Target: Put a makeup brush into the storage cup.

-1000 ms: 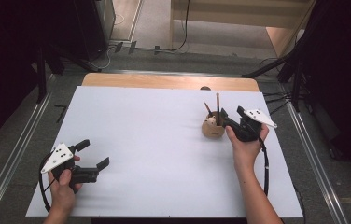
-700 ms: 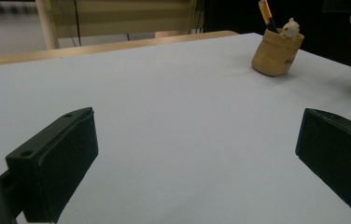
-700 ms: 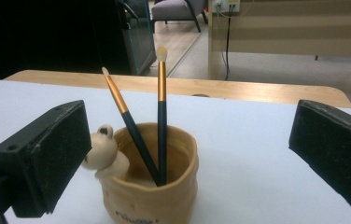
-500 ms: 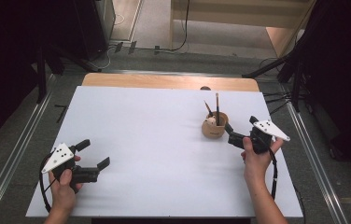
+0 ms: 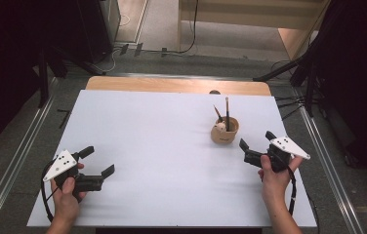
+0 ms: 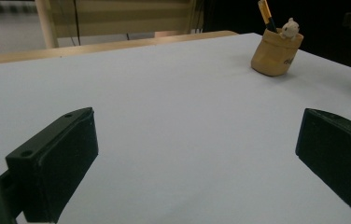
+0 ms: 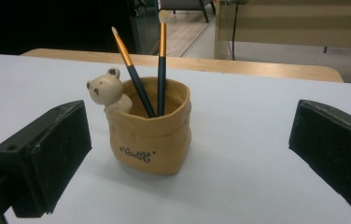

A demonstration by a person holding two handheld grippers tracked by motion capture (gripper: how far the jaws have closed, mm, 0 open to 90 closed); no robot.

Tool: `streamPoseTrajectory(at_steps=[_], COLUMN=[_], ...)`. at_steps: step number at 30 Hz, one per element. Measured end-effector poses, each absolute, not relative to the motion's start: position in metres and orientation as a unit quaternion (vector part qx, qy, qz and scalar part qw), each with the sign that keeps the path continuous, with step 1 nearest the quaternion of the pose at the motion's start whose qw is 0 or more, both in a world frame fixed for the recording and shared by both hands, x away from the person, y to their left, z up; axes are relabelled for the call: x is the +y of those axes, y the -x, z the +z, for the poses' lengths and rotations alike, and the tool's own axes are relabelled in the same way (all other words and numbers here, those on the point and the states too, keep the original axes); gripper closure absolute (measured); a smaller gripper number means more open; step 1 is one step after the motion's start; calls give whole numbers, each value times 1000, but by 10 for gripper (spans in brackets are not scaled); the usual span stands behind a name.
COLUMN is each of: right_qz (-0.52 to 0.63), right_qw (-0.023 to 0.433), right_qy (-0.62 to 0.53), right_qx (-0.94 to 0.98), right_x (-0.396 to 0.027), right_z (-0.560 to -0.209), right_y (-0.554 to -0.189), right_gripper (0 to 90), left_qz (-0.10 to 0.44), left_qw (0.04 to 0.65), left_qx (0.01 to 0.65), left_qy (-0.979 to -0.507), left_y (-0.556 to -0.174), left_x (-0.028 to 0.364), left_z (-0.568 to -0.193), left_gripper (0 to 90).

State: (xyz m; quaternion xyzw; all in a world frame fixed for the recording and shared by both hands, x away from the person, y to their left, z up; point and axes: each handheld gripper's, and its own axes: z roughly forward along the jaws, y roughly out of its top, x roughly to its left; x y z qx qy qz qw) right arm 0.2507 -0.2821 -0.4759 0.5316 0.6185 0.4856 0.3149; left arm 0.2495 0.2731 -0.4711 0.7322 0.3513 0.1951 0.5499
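Sitting just up-table and a little leftward of the right gripper (image 5: 256, 145), the tan holder (image 5: 224, 131) lies far nearer that hand than the left gripper (image 5: 98, 161), which rests at the near left corner of the white table (image 5: 162, 146). Both tools stand with jaws apart, nothing between them. The holder is a soft-looking sack shape with a small bear (image 7: 104, 89) at its rim — two brushes (image 7: 161, 65) stand nearly upright inside
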Motion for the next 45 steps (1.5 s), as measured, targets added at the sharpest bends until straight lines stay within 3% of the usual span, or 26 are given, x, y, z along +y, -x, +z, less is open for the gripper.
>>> streamPoseTrajectory(at_steps=[45], right_qz=[454], right_qw=[308], right_qy=[-540], right_qx=[638], right_x=[-328], right_z=[-500], right_y=[-179], right_gripper=[0], left_qz=[204], left_qw=[550], left_qx=[346], left_qy=[-732], left_y=[-245], left_x=[274], left_z=[-468], left_gripper=[0])
